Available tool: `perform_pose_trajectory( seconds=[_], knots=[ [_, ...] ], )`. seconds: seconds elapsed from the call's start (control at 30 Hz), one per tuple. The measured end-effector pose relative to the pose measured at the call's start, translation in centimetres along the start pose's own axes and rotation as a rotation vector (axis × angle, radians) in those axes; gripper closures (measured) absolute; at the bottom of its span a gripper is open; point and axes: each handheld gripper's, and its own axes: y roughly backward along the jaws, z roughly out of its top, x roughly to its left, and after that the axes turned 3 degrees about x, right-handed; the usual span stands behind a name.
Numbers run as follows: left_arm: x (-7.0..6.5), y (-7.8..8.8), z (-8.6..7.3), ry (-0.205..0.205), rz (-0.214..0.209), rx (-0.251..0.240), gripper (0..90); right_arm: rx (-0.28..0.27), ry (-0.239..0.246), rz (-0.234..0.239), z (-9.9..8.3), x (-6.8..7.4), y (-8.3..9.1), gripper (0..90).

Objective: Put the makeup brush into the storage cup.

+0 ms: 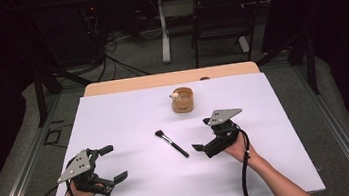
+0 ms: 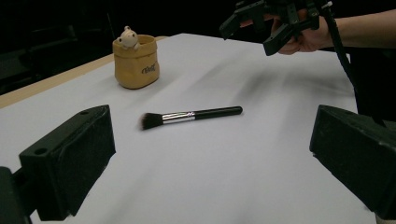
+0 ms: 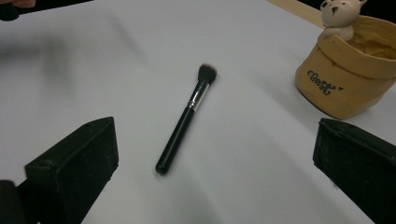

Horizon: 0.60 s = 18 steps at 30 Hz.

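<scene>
A black-handled makeup brush [image 1: 171, 143] with a silver ferrule lies flat in the middle of the white table cover, bristles toward the far left. Behind it stands a tan bag-shaped cup [image 1: 182, 100] with a small bear figure [image 3: 337, 16] on its rim. My left gripper [image 1: 113, 162] hovers at the near left, open and holding nothing. It faces the brush [image 2: 191, 115] and the cup [image 2: 136, 64]. My right gripper [image 1: 201, 135] is open and bare just right of the brush handle. Its own view has the brush [image 3: 187, 119] between the wide jaws and the cup [image 3: 345, 74] at right.
The white cover [image 1: 129, 118] spans most of a wooden table [image 1: 110, 86] whose far edge shows behind it. A dark chair [image 1: 220, 17] and a white table leg [image 1: 163, 34] stand on the floor beyond. Cables trail from both grippers toward the near edge.
</scene>
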Motion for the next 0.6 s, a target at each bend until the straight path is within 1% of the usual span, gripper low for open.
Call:
perform_pose_trajectory(
  seconds=[0.3, 0.6],
  knots=[
    [0.0, -0.1, 0.0, 0.002, -0.006, 0.001, 0.2, 0.012, 0.002, 0.017, 0.5, -0.2, -1.1, 0.0],
    [-0.1, -0.1, 0.0, 0.002, -0.008, 0.001, 0.2, 0.013, -0.002, 0.021, 1.0, -0.4, -1.9, 0.0]
  ],
)
